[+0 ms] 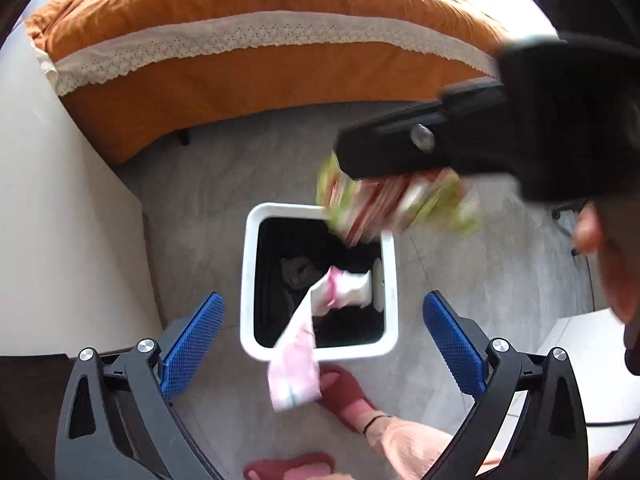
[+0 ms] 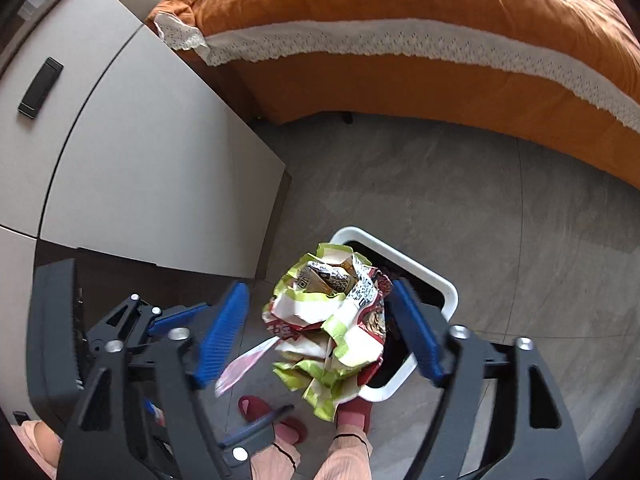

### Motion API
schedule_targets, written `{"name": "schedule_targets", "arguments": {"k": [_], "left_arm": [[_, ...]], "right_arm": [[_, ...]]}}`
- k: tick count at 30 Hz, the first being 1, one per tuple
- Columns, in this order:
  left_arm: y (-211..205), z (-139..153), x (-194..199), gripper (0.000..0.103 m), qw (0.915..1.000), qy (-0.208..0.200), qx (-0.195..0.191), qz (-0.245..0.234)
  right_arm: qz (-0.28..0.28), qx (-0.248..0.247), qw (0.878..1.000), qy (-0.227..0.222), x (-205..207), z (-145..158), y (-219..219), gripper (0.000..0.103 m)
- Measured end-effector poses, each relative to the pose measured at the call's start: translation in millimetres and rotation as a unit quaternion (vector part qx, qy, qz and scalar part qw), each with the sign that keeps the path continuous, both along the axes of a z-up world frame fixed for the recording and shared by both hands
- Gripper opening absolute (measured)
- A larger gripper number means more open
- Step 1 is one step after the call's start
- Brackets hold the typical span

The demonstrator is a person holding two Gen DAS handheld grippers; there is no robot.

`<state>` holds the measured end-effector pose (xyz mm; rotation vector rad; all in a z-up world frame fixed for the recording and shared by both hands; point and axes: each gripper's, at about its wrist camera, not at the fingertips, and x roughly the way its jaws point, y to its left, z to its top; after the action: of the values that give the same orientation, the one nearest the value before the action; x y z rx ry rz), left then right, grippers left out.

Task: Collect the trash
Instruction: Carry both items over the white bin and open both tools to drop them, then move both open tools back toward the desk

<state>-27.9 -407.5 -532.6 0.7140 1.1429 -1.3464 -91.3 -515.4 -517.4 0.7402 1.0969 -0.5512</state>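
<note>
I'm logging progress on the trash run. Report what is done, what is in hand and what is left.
Done: some trash already lies inside the white bin. In hand: nothing gripped; the left gripper and right gripper are open, with the pink wrapper and crumpled snack bag loose over the bin. Left: both landing inside; other trash isn't visible.

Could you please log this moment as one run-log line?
left gripper open, pink wrapper dropping | right gripper open, crumpled snack bag released | white trash bin below
</note>
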Motion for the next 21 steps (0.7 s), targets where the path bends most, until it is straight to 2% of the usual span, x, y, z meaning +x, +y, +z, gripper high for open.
{"name": "schedule_targets", "arguments": {"k": [3,8,14,21], "left_arm": [[1,-7,3,0.098,0.9999,0.004,0.005,0.015],[3,0,3,0.098,0.9996,-0.002,0.005,0.027],[15,46,7,0.098,0.9982,-0.015,-0.012,0.056],[32,124,17,0.098,0.9925,-0.027,-0.052,0.107]], "right_arm": [[-0.003,0.006,1.0,0.016,-7,-8,0,0.099],[-0.009,0.001,1.0,0.019,-9,4,1,0.099],[0.001,-0.014,1.0,-0.008,-3,47,8,0.099],[0.033,-0.054,0.996,-0.057,8,132,28,0.099]]}}
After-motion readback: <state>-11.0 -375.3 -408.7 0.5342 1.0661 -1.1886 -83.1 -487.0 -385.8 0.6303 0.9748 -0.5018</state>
